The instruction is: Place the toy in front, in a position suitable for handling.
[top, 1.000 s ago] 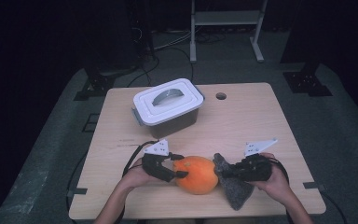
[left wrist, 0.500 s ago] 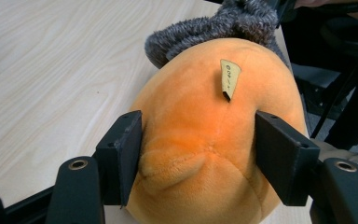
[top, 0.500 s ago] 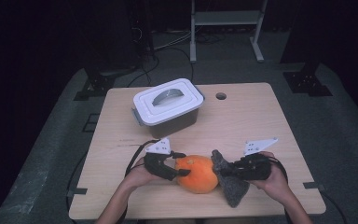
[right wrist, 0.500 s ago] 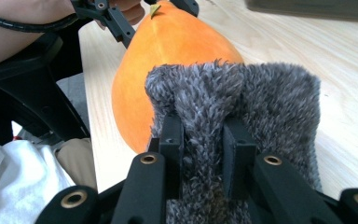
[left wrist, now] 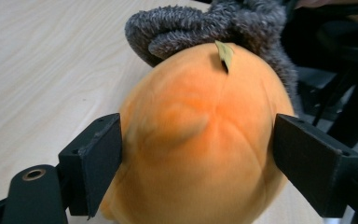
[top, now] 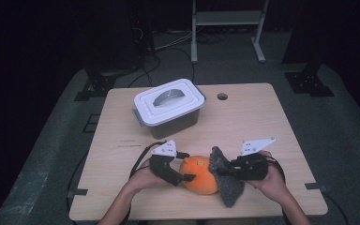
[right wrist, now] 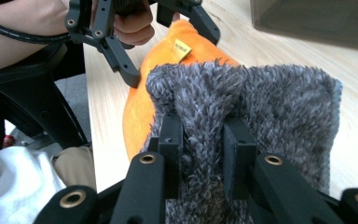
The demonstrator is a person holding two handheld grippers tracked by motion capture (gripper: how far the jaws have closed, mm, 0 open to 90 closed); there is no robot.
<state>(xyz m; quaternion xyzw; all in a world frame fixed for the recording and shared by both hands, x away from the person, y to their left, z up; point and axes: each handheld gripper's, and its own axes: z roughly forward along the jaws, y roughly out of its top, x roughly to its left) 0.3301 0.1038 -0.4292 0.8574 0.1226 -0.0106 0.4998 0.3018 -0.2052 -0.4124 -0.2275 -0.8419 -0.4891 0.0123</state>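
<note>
A wooden table [top: 272, 122] is seen from above, with a person's forearms entering from the near edge. An orange plush toy [top: 200, 174] lies near the front edge of the table, between two hand-held grippers. The left gripper [top: 186, 165] is placed around the toy's left side. Its jaws have just been opening, and in the left gripper view the toy [left wrist: 200, 144] sits between the two black pads, with a thin gap seen at the right pad; contact at the left pad cannot be told. A grey fuzzy cloth [top: 227, 180] is draped against the toy's right side and is pinched tightly by the right gripper [right wrist: 201, 154], whose jaws are nearly closed on a fold of it. A lidded white plastic box [top: 168, 107] is set farther back on the table, well apart from the toy.
</note>
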